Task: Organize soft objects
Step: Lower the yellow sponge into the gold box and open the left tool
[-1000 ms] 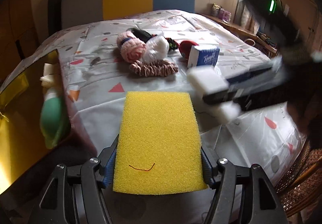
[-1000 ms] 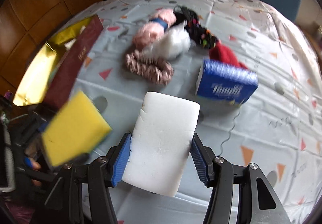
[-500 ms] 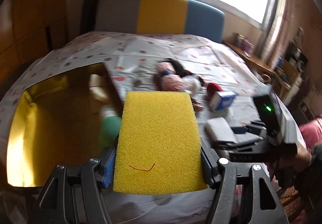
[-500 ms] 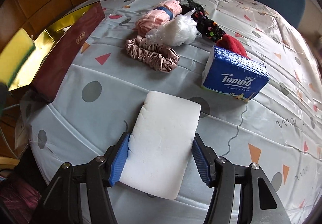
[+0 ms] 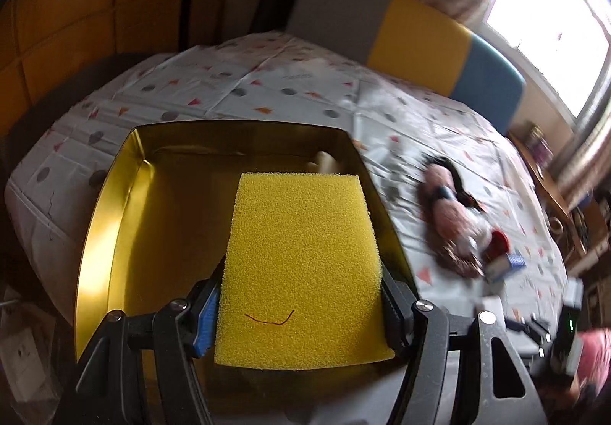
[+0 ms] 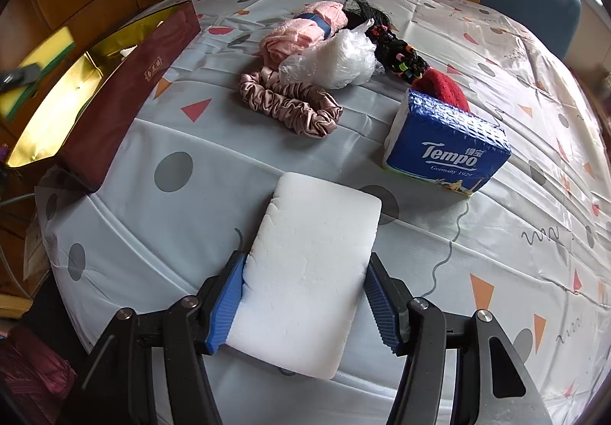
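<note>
The step in hand looks like stowing the sponges in the gold-lined box at the table's nine o'clock edge. The left claw grips one yellow sponge by its sides, poised over the box interior; the next move calls for lowering it inside and parting the pads. The right claw holds one white foam block above the cloth at six o'clock, awaiting its turn. Left to sort, running towards three o'clock: one pink knit bundle, one satin scrunchie, one clear bag of white stuffing, one black braid, one red knit piece and one blue tissue pack.
</note>
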A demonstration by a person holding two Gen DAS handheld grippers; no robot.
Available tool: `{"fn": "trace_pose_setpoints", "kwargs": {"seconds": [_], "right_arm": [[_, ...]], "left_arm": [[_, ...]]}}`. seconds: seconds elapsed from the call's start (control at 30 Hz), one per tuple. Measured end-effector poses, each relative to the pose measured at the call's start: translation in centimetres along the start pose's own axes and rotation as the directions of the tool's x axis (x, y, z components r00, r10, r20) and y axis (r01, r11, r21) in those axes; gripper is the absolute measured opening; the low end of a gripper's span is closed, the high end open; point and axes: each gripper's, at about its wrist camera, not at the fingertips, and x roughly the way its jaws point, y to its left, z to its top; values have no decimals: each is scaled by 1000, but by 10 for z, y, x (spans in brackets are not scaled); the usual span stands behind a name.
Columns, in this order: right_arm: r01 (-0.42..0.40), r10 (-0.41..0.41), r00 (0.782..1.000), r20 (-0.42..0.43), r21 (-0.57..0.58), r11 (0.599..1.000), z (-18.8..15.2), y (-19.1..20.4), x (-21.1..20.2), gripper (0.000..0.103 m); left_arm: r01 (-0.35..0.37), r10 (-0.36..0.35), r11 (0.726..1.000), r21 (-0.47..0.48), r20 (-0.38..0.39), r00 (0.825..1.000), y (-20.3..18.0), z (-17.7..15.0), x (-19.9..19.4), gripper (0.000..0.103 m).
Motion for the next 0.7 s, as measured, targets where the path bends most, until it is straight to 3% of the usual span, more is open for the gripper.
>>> {"fn": "trace_pose_setpoints", "kwargs": {"seconds": [0.2,0.47,0.57,0.7], "right_arm": [[0,0,1000,1,-2,1000,0,0,0,62],[-4,4,1000,3,-5,1000,1,0,1,63],[-7,7,1000,3,-5,1000,1,0,1,63],[-7,7,1000,3,-7,1000,2,0,2,64]], "left_arm": [[-56,53,997,-52,-66,996,15,36,49,68],[-127,122,991,-40,-117,986,14,56,99,68],[-126,125,992,-3,-133,983,8,63,115,69],[-112,107,993,-26,-146,984,8,66,122,73]]}}
